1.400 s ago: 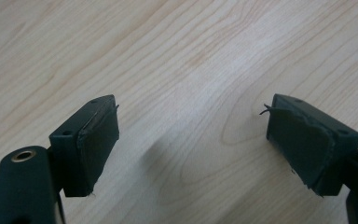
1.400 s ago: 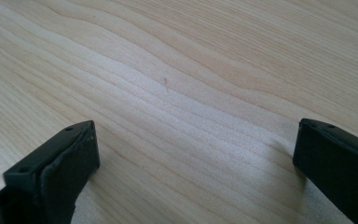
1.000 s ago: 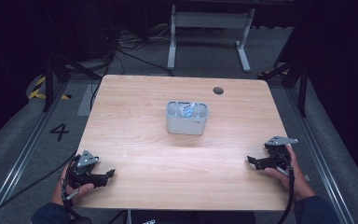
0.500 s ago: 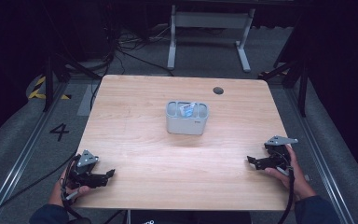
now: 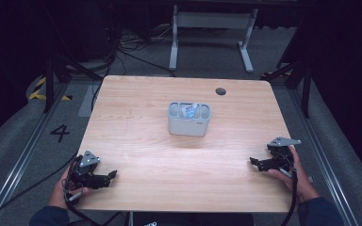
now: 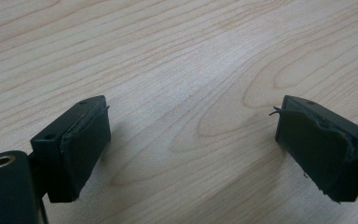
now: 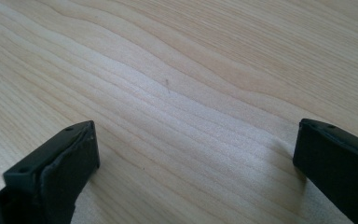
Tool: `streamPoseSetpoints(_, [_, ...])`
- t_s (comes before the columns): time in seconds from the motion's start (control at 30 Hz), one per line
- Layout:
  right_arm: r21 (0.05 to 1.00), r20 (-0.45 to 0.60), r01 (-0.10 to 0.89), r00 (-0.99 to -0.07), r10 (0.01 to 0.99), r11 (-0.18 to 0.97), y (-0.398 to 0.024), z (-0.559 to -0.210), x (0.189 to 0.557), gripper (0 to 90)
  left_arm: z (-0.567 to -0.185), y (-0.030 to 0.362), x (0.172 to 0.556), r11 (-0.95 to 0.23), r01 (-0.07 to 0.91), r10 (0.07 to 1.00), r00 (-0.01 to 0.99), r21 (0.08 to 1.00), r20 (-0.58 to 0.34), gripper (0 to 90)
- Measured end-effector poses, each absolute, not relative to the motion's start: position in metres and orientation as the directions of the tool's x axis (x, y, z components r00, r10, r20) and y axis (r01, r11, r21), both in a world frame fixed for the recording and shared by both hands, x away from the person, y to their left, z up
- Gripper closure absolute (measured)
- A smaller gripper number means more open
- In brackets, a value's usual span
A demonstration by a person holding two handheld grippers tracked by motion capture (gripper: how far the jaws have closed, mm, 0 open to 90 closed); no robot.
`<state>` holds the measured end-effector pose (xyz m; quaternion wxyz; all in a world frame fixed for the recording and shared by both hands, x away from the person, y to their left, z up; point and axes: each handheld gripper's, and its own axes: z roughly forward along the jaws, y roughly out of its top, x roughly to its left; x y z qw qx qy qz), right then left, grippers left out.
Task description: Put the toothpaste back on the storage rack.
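Observation:
A grey holder (image 5: 189, 123) with several compartments stands at the middle of the wooden table (image 5: 136, 122); a small blue and white packet (image 5: 189, 110) sticks out of its middle compartment. My left gripper (image 5: 111, 175) rests near the front left corner, held by a hand, open with nothing between its jaws. My right gripper (image 5: 255, 163) rests near the front right edge, also open and holding nothing. In the left gripper view, that gripper (image 6: 191, 135) has bare wood between its jaws. The right gripper (image 7: 196, 154) in its own view likewise looks down on bare wood.
A round cable hole (image 5: 220, 91) sits near the table's far right. A white metal frame (image 5: 210, 29) stands on the floor behind the table. Cables lie on the floor at the far left, and a "4" mark (image 5: 59, 133) is on the floor to the left.
The left gripper has shifted slightly; the right gripper and the holder have stayed where they were.

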<state>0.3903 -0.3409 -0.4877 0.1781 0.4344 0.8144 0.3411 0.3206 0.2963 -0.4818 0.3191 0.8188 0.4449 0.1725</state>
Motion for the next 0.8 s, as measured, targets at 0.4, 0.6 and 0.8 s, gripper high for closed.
streamPoseSetpoints(0.4, [0.711, 0.007, 0.586, -0.560, 0.828, 0.390, -0.3407, -0.4877, 0.3904, 0.3, -0.4821, 0.2958, 0.3206, -0.396, 0.620, 0.840, 0.543, 0.677, -0.005, 10.2])
streamPoseSetpoints(0.6, [0.711, 0.007, 0.585, -0.561, 0.828, 0.390, -0.3407, -0.4877, 0.3905, 0.2, -0.4821, 0.2958, 0.3206, -0.396, 0.620, 0.840, 0.543, 0.677, -0.005, 10.2])
streamPoseSetpoints(0.8, [0.710, 0.007, 0.586, -0.561, 0.828, 0.390, -0.3407, -0.4877, 0.3905, 0.2, -0.4821, 0.2958, 0.3207, -0.397, 0.619, 0.839, 0.544, 0.677, -0.006, 10.2])
